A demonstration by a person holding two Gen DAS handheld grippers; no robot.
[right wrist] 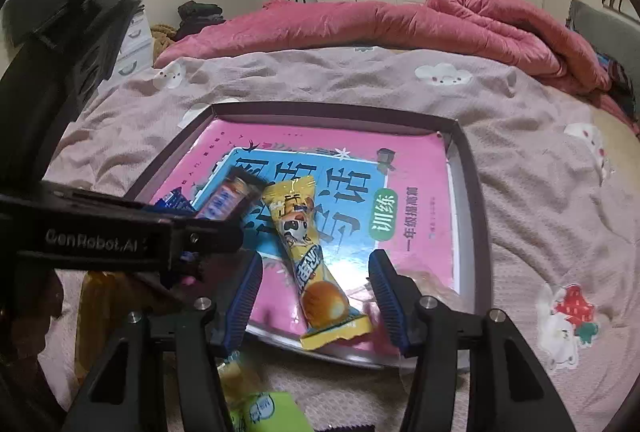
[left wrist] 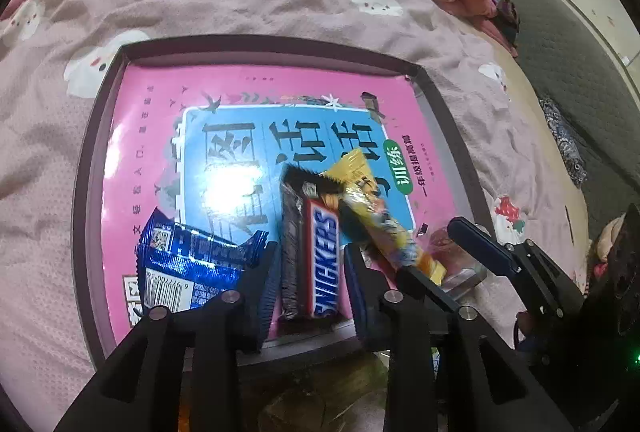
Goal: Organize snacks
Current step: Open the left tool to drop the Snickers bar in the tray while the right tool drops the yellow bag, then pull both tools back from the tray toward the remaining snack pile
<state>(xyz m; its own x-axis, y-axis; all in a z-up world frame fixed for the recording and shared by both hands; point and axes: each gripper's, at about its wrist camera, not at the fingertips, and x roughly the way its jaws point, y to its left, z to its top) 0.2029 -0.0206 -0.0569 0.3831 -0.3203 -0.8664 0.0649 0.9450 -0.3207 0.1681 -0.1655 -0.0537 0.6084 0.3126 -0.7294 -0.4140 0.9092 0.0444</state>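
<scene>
A dark shallow tray [left wrist: 86,168] [right wrist: 476,192] lies on the bed, lined with a pink and blue book cover. In it lie a Snickers bar [left wrist: 322,260] [right wrist: 224,198], a blue packet [left wrist: 188,264] [right wrist: 174,202] and a yellow snack packet [left wrist: 384,224] [right wrist: 310,256]. My left gripper [left wrist: 310,284] is open, with its fingers on either side of the Snickers bar. My right gripper [right wrist: 316,296] is open, with its fingers on either side of the yellow packet's near end; it also shows in the left wrist view [left wrist: 440,264].
A clear wrapped sweet [left wrist: 452,252] lies by the tray's near right corner. A green packet [right wrist: 264,410] and a small yellow sweet [right wrist: 232,372] lie on the blanket before the tray. A rolled pink duvet [right wrist: 400,24] lies at the back of the bed.
</scene>
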